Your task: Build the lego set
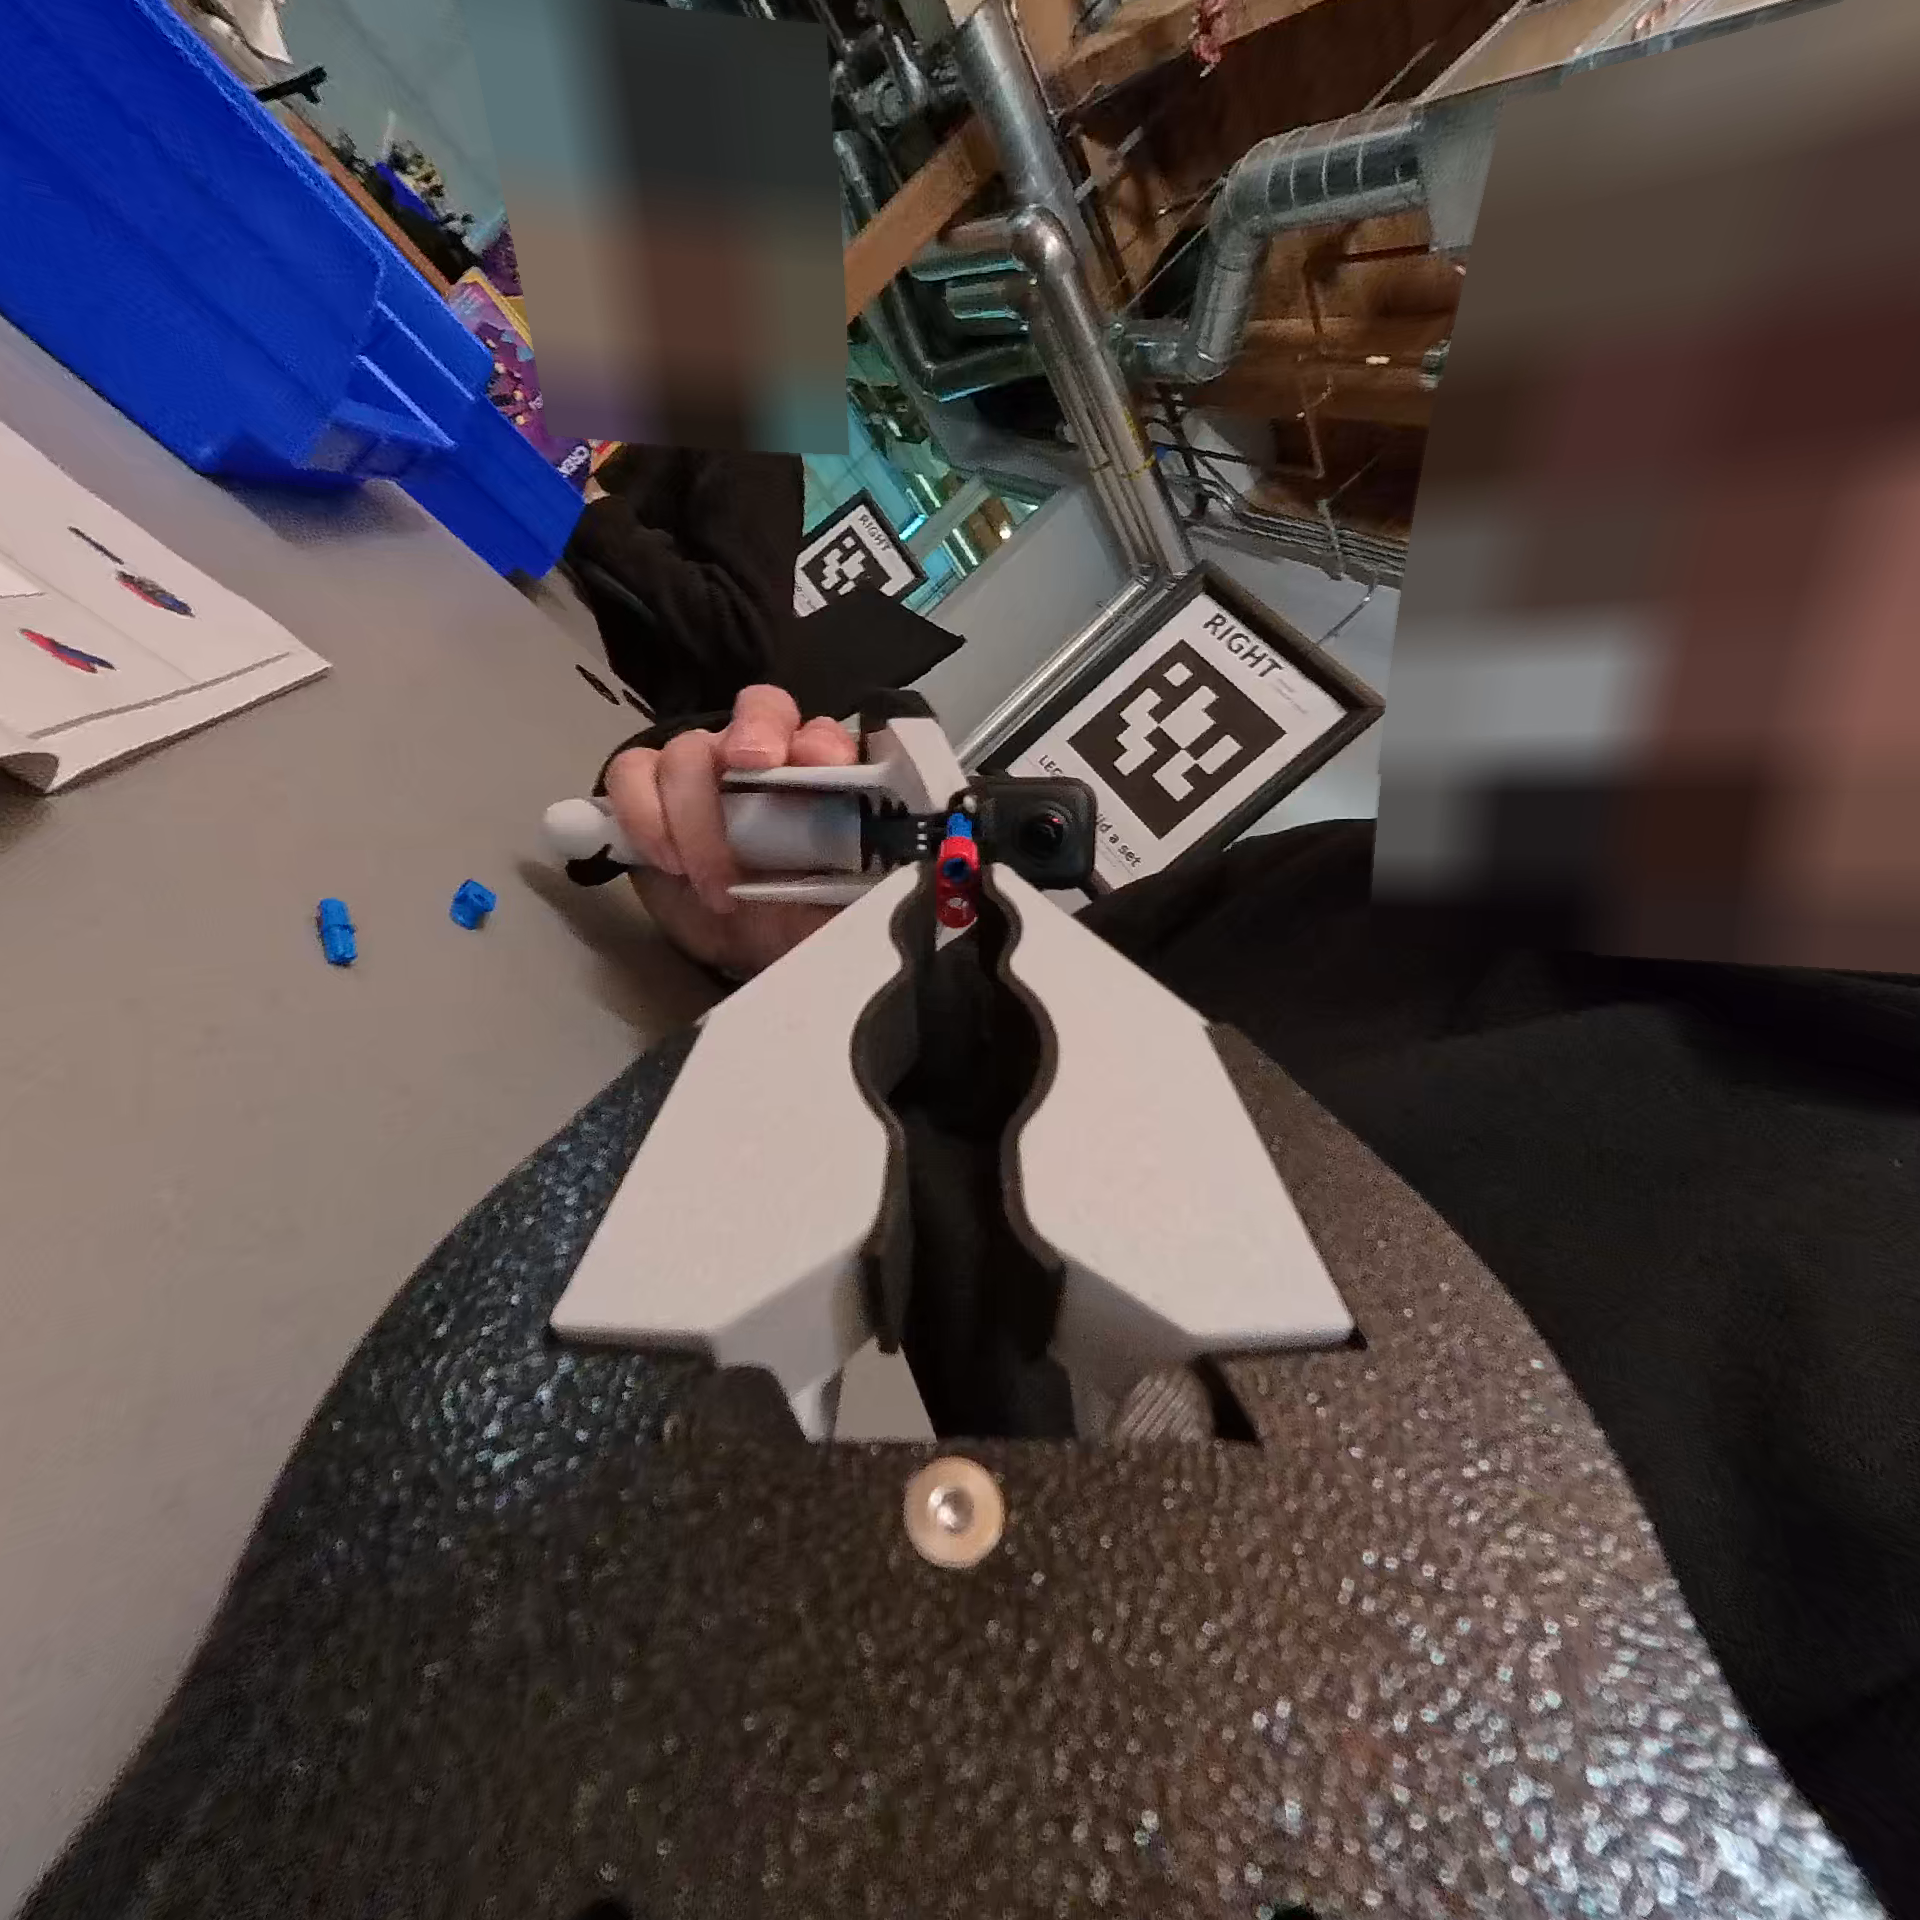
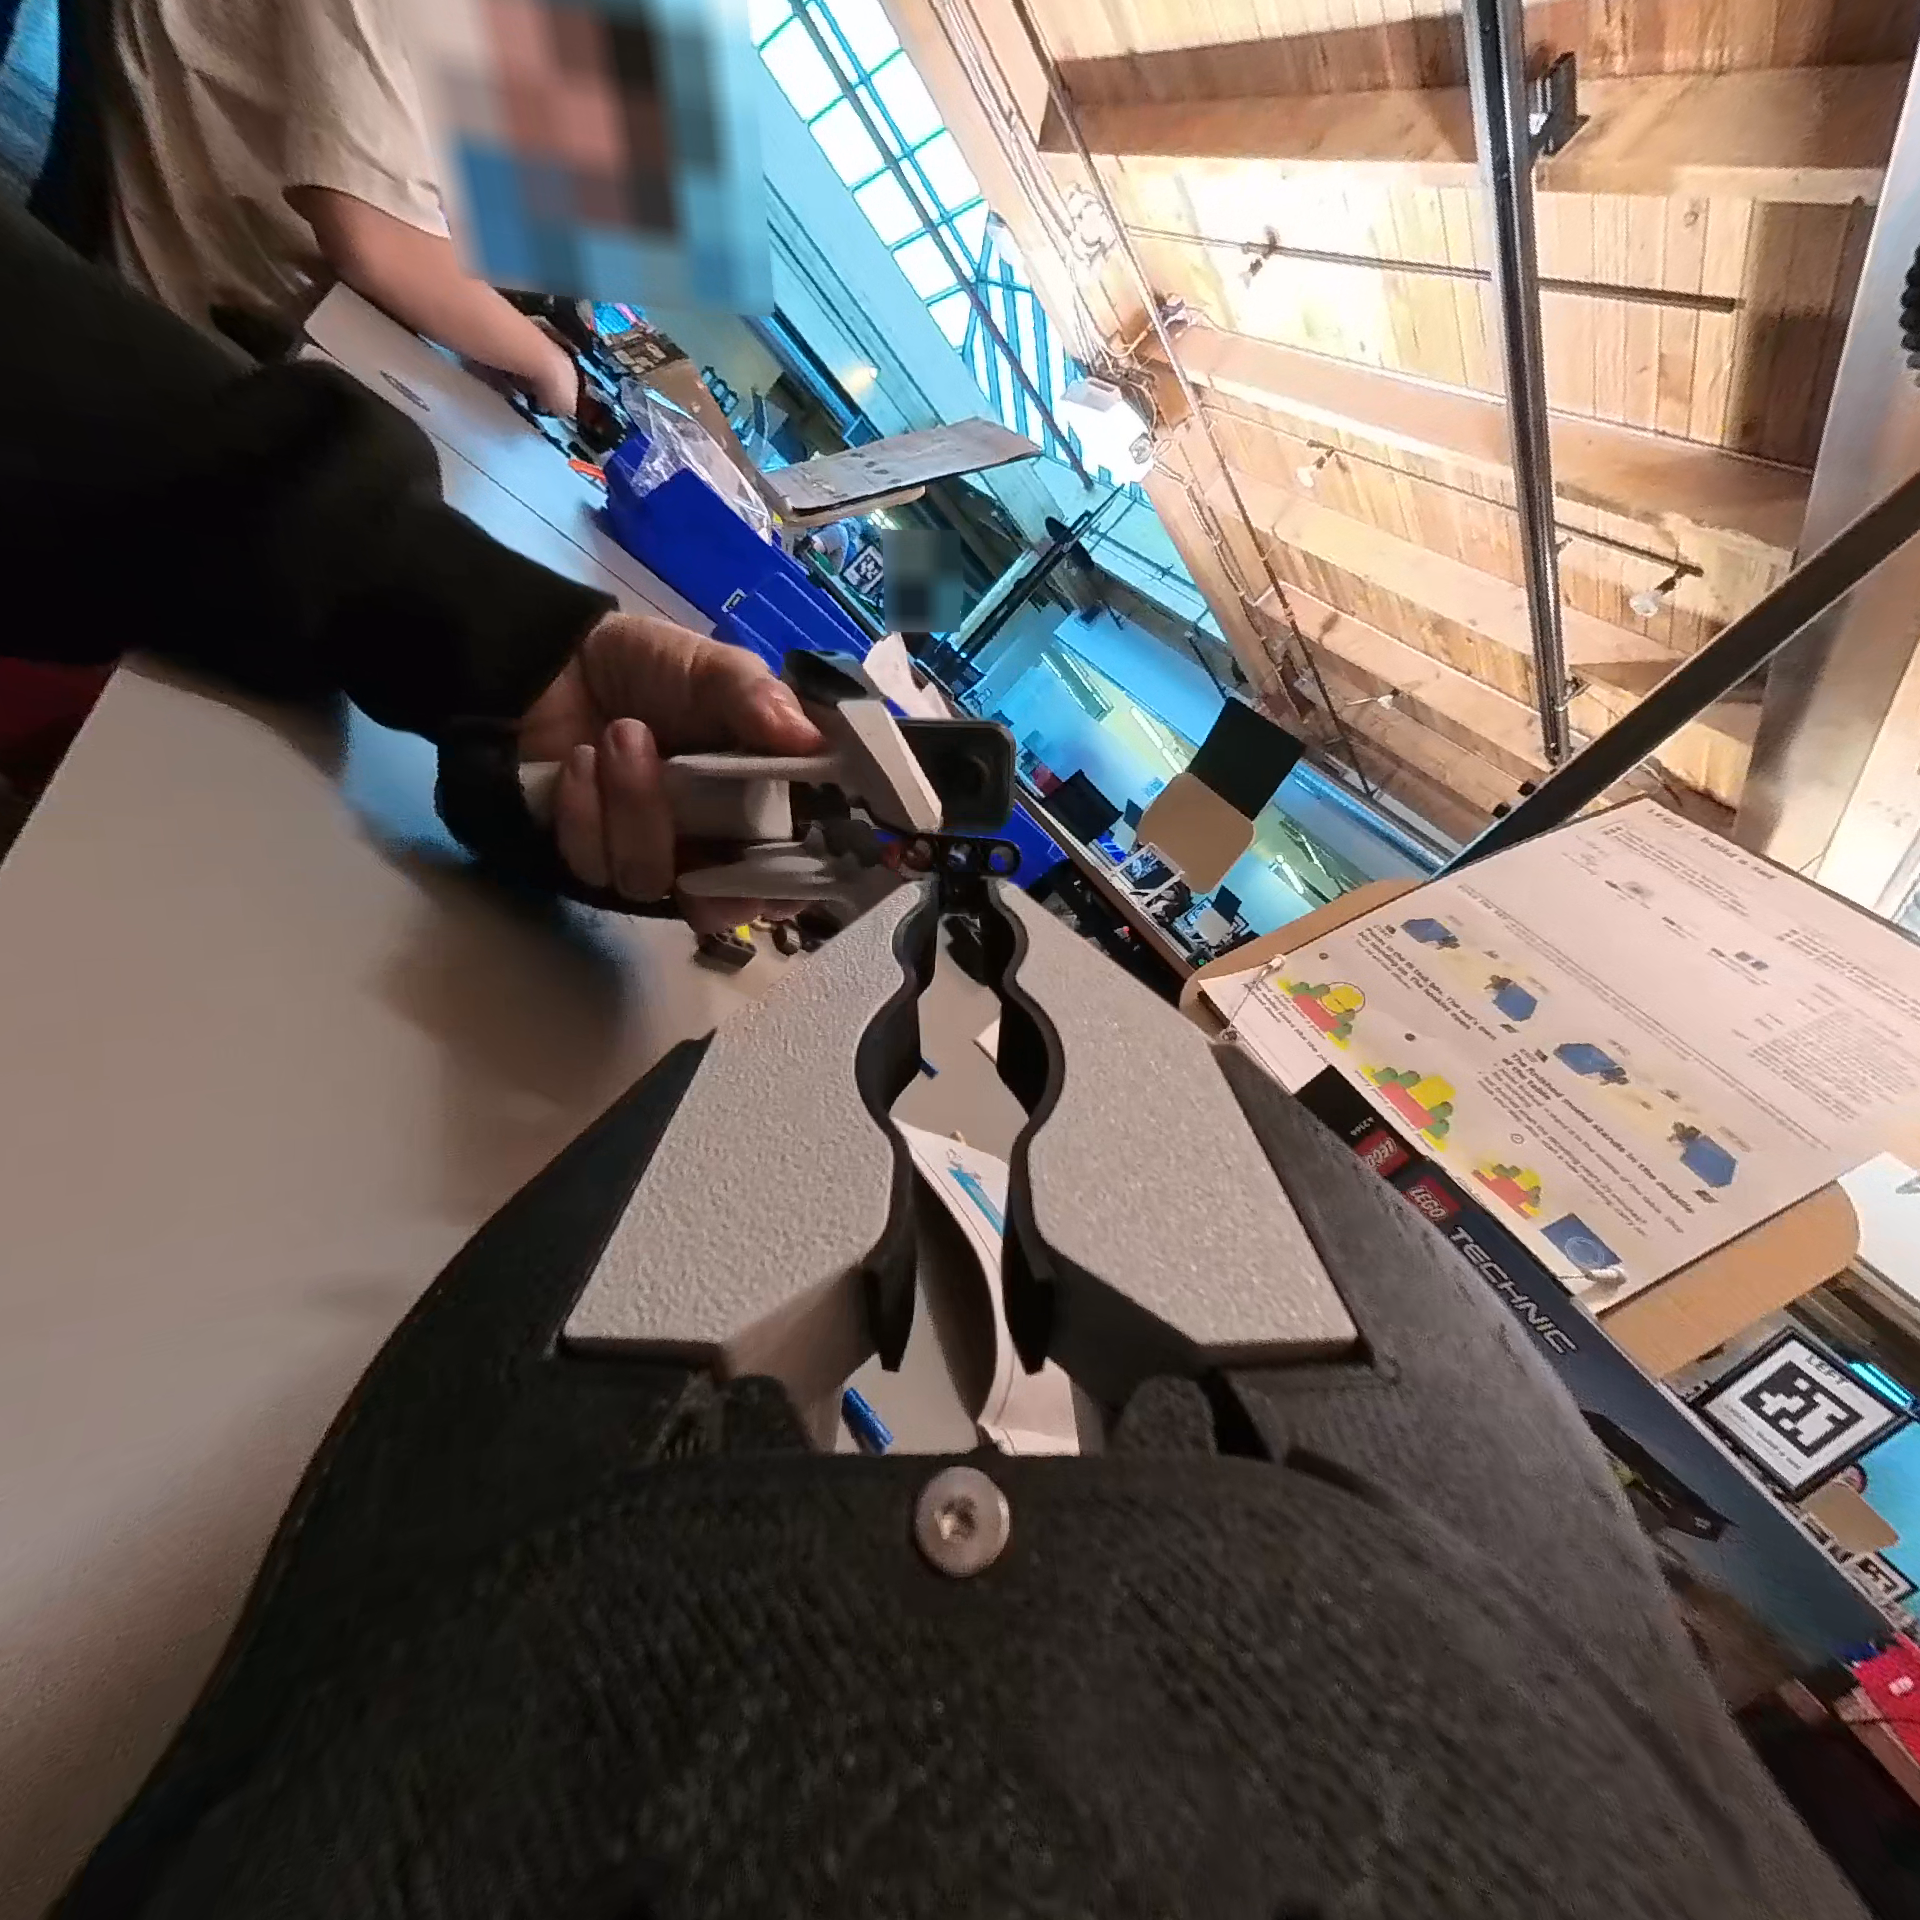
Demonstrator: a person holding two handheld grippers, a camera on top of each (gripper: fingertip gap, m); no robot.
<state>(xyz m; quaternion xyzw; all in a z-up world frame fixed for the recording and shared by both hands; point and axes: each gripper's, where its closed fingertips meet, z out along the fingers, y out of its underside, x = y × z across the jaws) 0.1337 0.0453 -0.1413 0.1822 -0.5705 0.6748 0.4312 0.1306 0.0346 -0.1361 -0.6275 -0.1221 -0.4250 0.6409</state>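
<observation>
My left gripper (image 1: 956, 896) is shut on a small red connector (image 1: 954, 883) with a blue pin (image 1: 958, 828) at its far end. It is held up off the grey table (image 1: 260, 1091). My right gripper (image 2: 961, 902) is shut on a black beam piece (image 2: 961, 857) with a row of holes. The two gripper tips meet. In the right wrist view the left gripper (image 2: 831, 821), held by a hand, brings the red piece (image 2: 894, 854) against the beam's left end. In the left wrist view the right gripper (image 1: 914, 821) faces me behind the red connector.
Two loose blue pins (image 1: 336, 930) (image 1: 471, 904) lie on the table to the left. A blue bin (image 1: 208, 260) and an instruction sheet (image 1: 125, 644) are farther left. In the right wrist view, another instruction sheet (image 2: 1610, 1039), a dark set box (image 2: 1507, 1299) and small parts (image 2: 748, 940). The tips of both grippers are at nearly the same place.
</observation>
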